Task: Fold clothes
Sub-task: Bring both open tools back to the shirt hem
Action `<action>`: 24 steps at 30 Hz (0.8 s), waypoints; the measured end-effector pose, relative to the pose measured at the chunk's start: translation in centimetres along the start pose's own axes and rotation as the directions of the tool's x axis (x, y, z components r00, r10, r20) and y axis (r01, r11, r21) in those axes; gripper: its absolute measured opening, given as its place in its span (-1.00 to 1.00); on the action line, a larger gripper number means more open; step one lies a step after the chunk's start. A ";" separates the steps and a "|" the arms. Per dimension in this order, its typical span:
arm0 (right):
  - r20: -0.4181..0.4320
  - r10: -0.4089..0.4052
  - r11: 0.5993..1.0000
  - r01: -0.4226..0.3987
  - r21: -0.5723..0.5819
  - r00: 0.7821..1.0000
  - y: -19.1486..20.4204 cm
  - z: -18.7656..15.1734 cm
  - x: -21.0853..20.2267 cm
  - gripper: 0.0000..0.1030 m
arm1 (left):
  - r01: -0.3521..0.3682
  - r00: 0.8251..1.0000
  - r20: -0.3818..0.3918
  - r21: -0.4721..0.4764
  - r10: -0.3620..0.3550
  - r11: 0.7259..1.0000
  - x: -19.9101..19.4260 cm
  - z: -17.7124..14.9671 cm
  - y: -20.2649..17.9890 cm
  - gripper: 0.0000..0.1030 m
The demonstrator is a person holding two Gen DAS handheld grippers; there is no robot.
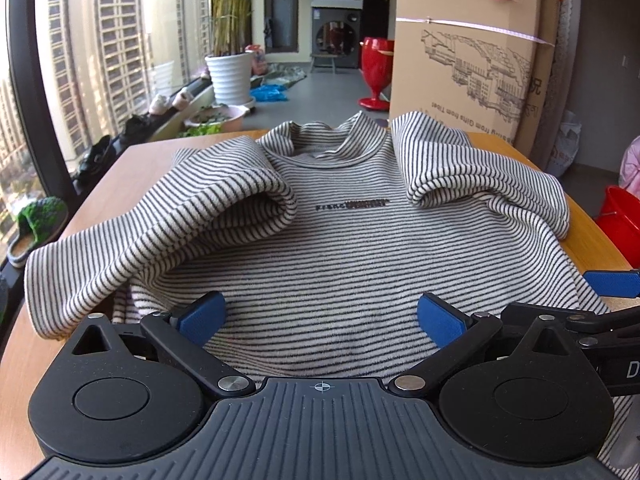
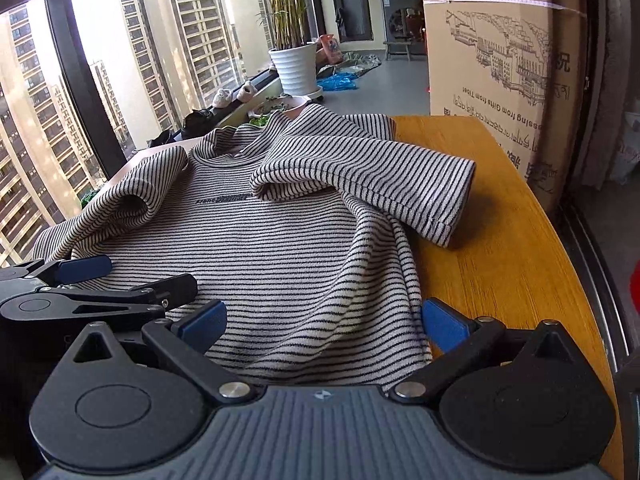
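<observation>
A grey-and-black striped top (image 1: 340,248) lies front-up on the wooden table (image 1: 120,168), collar at the far side, both sleeves folded in over the chest. It also shows in the right wrist view (image 2: 288,240). My left gripper (image 1: 320,316) is open, its blue pads spread over the hem near the left part. My right gripper (image 2: 322,320) is open over the hem's right part, near the side edge. The right gripper's blue pad (image 1: 612,282) shows at the right of the left view; the left gripper (image 2: 80,280) shows at the left of the right view.
A tall cardboard box (image 1: 472,48) stands behind the table's far right corner. A bare strip of table (image 2: 500,240) runs right of the top. A white plant pot (image 1: 230,76), shoes on the window sill and a red stool (image 1: 376,72) are beyond. A red bucket (image 1: 624,224) sits right.
</observation>
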State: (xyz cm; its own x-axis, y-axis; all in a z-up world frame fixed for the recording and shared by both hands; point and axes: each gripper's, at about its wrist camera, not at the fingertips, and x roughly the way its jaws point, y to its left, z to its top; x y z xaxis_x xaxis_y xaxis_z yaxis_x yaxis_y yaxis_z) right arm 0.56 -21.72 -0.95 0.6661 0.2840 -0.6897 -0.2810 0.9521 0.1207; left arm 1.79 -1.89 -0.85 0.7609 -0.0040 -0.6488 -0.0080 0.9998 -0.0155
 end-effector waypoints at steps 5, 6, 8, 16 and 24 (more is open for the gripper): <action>0.019 -0.102 0.994 0.102 -0.025 0.995 0.6 -2.5 -1.8 1.00 | 0.029 1.000 0.012 -0.014 -0.029 0.999 -0.6 -0.3 0.0 1.00; 0.026 -0.114 0.993 0.114 -0.011 0.993 0.5 -3.1 -2.5 1.00 | 0.042 0.999 0.015 -0.016 -0.042 0.999 -0.9 -0.5 -0.1 1.00; 0.039 -0.143 0.990 0.142 0.023 0.989 0.1 -4.4 -3.8 1.00 | 0.069 0.997 0.017 -0.003 -0.069 0.998 -1.5 -0.9 -0.7 1.00; 0.030 -0.171 0.981 0.168 0.099 0.985 -1.5 -6.7 -7.5 1.00 | 0.033 0.999 0.019 0.072 -0.035 0.997 -3.4 -2.8 -3.4 1.00; 0.213 -0.122 0.991 0.106 0.081 0.970 -4.6 -6.4 -16.5 1.00 | 0.038 0.999 0.014 0.055 -0.038 0.998 -3.3 -2.7 -3.1 1.00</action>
State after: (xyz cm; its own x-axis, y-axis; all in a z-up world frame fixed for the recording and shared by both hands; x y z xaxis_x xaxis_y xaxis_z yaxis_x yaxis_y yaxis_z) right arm -13.54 -31.50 5.33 0.8268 0.1837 -0.5316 -0.1515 0.9830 0.1042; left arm -2.43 -5.00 -0.69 0.7697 -0.0422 -0.6370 0.0563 0.9984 0.0019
